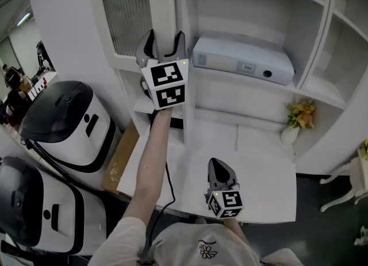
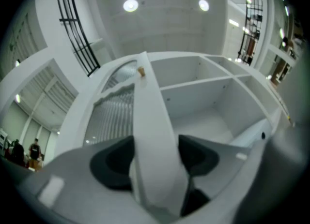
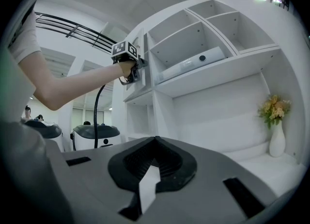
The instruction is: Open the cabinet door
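Observation:
The white cabinet door (image 1: 127, 12), with a ribbed glass panel, stands slightly out from the cabinet (image 1: 322, 41). Its free edge runs up between the jaws of my left gripper (image 1: 165, 39), which is raised at the end of an outstretched arm. In the left gripper view the door edge (image 2: 150, 112) fills the gap of the left gripper (image 2: 156, 155), both dark pads lie against it, and a small brass knob (image 2: 141, 71) sits higher up. My right gripper (image 1: 217, 166) hovers low over the white counter (image 1: 259, 173), shut and holding nothing, its tips meeting (image 3: 155, 141).
A white box-shaped device (image 1: 241, 61) lies on the open shelf right of the door. A white vase of yellow flowers (image 1: 296, 121) stands at the counter's back right. Two white-and-black machines (image 1: 63, 121) and a cardboard sheet (image 1: 121, 155) are on the floor at left.

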Demonstrator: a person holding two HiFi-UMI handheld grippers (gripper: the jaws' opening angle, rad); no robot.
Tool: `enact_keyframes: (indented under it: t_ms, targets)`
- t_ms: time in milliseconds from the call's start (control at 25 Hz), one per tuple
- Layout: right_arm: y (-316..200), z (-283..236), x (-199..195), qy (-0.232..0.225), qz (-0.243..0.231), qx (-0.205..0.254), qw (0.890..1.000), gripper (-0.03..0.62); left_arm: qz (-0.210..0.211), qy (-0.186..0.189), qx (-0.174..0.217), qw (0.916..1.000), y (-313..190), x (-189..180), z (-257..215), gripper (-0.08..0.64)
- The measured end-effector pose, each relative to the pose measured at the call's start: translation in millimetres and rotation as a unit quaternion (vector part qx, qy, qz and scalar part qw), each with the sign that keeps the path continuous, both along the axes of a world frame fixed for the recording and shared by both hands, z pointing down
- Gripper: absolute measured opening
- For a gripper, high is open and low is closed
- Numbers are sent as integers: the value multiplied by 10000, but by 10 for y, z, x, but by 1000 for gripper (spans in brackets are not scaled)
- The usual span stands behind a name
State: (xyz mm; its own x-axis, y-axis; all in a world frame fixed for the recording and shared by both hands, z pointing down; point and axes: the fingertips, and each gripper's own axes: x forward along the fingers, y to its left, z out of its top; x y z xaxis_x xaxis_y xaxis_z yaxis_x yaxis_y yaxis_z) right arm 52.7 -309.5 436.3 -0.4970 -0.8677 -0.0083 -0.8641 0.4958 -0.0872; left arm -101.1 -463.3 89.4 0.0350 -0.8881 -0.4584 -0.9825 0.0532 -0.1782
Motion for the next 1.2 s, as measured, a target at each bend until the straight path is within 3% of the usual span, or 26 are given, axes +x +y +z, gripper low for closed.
enact_keyframes:
  t_ms: [320,560,1200]
  targets:
    - [63,8,-215,101,-300,-11,9995,0,52,-32,95,9999,217,-48,2,287]
    - [99,30,-303,173,-467,-25,9988,0,-213,-534,242,9981,397,-45,-23,267]
    - [377,145,-731,170,-917,-154,9955,0,339,91,295,9989,849,-276,13,229]
